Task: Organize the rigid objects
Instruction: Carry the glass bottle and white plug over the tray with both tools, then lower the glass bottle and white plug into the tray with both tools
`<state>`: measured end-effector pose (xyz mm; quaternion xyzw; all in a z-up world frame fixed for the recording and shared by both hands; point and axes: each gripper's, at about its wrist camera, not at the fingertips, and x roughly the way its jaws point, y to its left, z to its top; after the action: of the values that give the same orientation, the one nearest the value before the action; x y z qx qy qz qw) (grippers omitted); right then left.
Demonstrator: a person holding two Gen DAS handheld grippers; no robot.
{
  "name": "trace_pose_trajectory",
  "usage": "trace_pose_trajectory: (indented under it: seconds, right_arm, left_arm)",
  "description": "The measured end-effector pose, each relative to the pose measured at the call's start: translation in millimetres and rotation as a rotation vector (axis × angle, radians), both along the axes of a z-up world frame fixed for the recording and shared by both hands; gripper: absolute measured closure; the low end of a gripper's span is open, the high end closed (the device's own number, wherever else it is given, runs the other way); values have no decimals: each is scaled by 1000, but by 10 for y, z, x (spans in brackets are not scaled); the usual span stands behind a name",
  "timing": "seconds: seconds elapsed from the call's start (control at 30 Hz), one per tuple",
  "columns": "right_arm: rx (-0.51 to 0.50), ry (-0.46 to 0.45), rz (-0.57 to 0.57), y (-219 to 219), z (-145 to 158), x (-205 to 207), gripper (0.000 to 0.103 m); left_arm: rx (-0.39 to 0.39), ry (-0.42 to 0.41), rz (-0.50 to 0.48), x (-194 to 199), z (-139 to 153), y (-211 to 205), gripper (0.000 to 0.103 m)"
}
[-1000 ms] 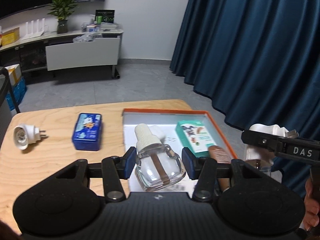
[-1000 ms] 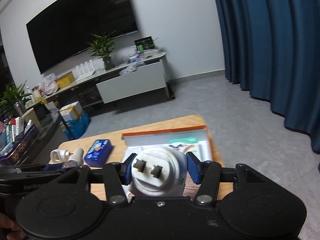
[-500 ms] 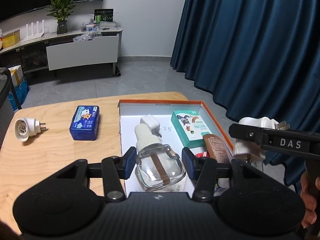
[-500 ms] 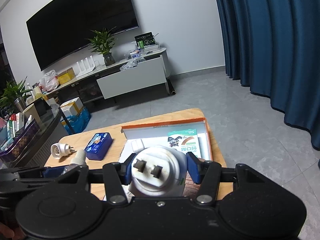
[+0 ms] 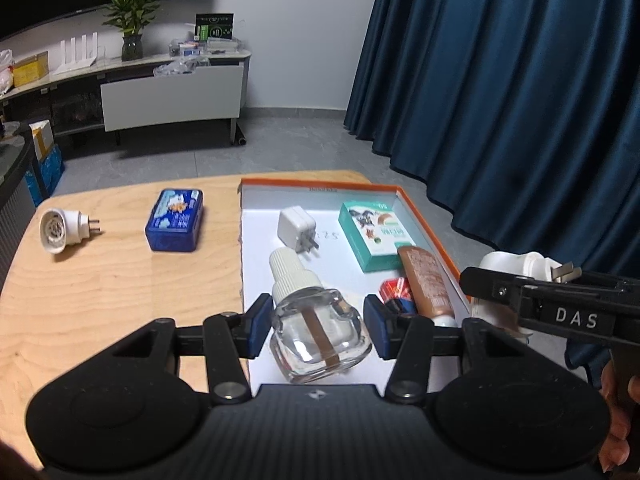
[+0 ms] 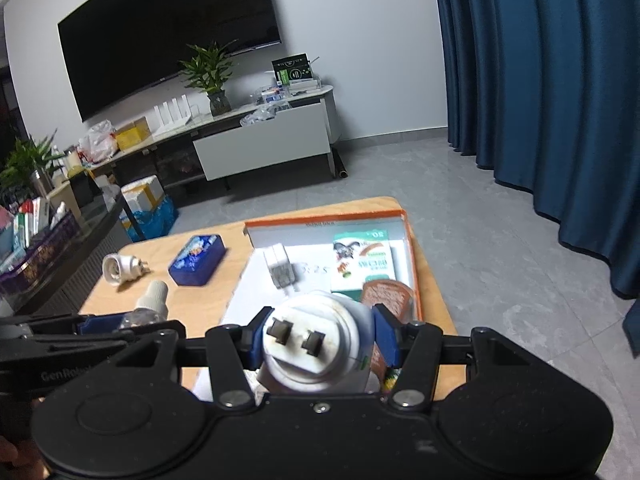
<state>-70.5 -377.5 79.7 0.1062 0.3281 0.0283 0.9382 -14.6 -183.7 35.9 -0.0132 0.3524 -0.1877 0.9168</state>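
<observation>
**Both grippers loaded above a box that is filling up**

The left gripper [image 5: 316, 322] is holding a clear glass bottle [image 5: 318, 332] with a white ribbed cap, its fingers [image 5: 258, 326] pressing narrow against the smooth glass shoulders. The bottle is hanging tilted over the near end of the orange-edged box [image 5: 434, 240]. The right gripper [image 6: 320, 340] is gripping a round white plug [image 6: 316, 344] just as narrowly, prongs pointing forward, above the box's near right corner.

The box is already carrying a small white charger [image 5: 295, 229], a green carton [image 5: 376, 238], a brown tube [image 5: 426, 282] and a red item I cannot make out, all crowding the far and right side. A blue tin [image 5: 176, 220] and a second white plug [image 5: 66, 230] are lying out on the wooden surface [image 5: 100, 292] to the left, well apart from the box.

What is worrying me:

- The glass is slick and rounded, so it is likely to be slipping or rotating in the fingers and dropping hard.
- The two grippers are working near each other over the same end, so they are risking a bump that could knock either load loose.
- The plug is heading for the crowded right side, where it may be landing on the tube and rolling out over the low rim.
- The bottle, set down tilted, is likely to be tipping onto the charger.
</observation>
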Motion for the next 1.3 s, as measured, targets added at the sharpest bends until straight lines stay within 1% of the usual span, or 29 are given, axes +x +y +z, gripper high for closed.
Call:
trace_pose_trajectory:
  seconds: [0.07,0.2,0.27,0.6,1.3]
  right_arm:
    - [1,4,-4,-4,-22,-53,39]
    - [-29,17,-17,-5,-73,-88,39]
    - [-20,17,-21,-27,-87,-100,39]
    - [-49,20,-37,-72,-92,-55,39]
    - [-87,34,-11,-28,-153,50,39]
  left_arm:
    - [0,7,-1,-26,-21,-1,53]
    - [2,12,-2,-42,-39,-1,53]
    - [7,11,-1,-44,-46,-9,53]
    - [7,14,-20,-73,-67,-67,52]
    - [13,30,-24,-69,-133,-118,52]
